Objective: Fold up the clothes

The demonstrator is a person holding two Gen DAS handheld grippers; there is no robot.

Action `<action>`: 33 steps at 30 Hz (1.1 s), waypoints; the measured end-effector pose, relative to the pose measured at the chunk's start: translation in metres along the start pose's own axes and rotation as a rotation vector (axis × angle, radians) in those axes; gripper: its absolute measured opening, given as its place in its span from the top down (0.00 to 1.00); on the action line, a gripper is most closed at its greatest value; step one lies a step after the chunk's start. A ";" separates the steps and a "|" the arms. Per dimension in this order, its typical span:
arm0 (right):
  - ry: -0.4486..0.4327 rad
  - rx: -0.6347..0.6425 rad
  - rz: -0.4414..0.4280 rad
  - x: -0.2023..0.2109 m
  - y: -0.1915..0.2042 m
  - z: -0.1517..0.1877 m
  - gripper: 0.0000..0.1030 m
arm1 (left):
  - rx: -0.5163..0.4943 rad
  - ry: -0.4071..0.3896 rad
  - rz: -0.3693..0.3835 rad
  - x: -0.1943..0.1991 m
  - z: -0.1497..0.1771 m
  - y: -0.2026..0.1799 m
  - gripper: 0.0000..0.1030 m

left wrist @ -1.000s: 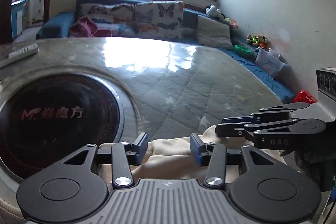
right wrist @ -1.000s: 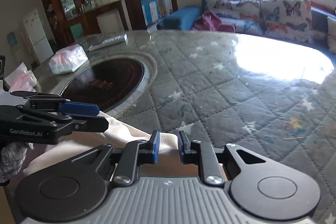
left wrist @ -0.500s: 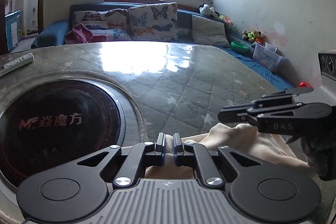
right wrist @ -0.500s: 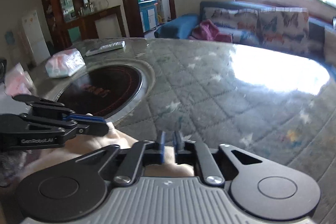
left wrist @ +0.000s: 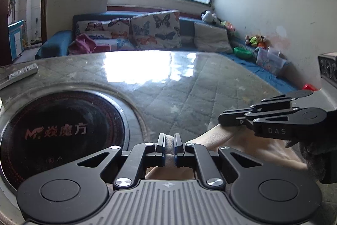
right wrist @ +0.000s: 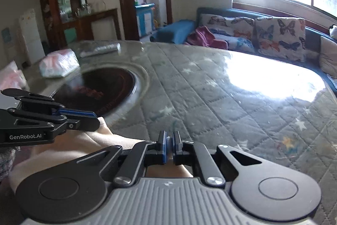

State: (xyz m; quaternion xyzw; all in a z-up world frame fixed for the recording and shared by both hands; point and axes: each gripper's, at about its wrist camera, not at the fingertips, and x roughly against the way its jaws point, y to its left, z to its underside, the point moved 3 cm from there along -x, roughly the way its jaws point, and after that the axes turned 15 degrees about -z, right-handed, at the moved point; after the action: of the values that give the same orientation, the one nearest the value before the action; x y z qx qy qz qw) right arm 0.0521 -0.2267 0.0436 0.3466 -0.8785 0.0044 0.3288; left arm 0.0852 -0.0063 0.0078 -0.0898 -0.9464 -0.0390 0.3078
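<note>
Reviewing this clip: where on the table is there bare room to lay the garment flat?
The quilted table top is bare from the round black cooktop across to the sofa side. It is crowded on the cooktop's far side: a plastic bag and a remote.

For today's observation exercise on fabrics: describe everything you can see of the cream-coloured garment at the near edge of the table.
The cream garment looks like soft, fleecy cloth, plain and without any visible print. It lies bunched and creased at the near edge of the quilted table cover, beside the round black cooktop. The left tool is shut on a pinched fold of its edge; the right tool is shut on another part of it. Most of the garment is hidden below both tools, so its type cannot be told.
</note>
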 end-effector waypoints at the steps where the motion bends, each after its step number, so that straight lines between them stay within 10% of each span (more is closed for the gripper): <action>1: -0.004 -0.002 0.010 0.001 -0.001 0.000 0.94 | -0.004 0.008 -0.015 -0.003 0.001 -0.001 0.92; 13: 0.045 0.041 -0.020 0.035 0.010 0.016 0.92 | 0.008 0.062 0.131 0.010 -0.003 -0.026 0.89; 33: -0.038 -0.023 0.099 0.081 -0.008 0.049 0.87 | -0.010 0.055 0.100 0.010 0.000 -0.047 0.71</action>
State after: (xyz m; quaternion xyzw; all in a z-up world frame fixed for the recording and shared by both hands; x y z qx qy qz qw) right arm -0.0153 -0.2937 0.0501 0.2991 -0.9006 0.0042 0.3155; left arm 0.0683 -0.0507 0.0128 -0.1376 -0.9317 -0.0309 0.3346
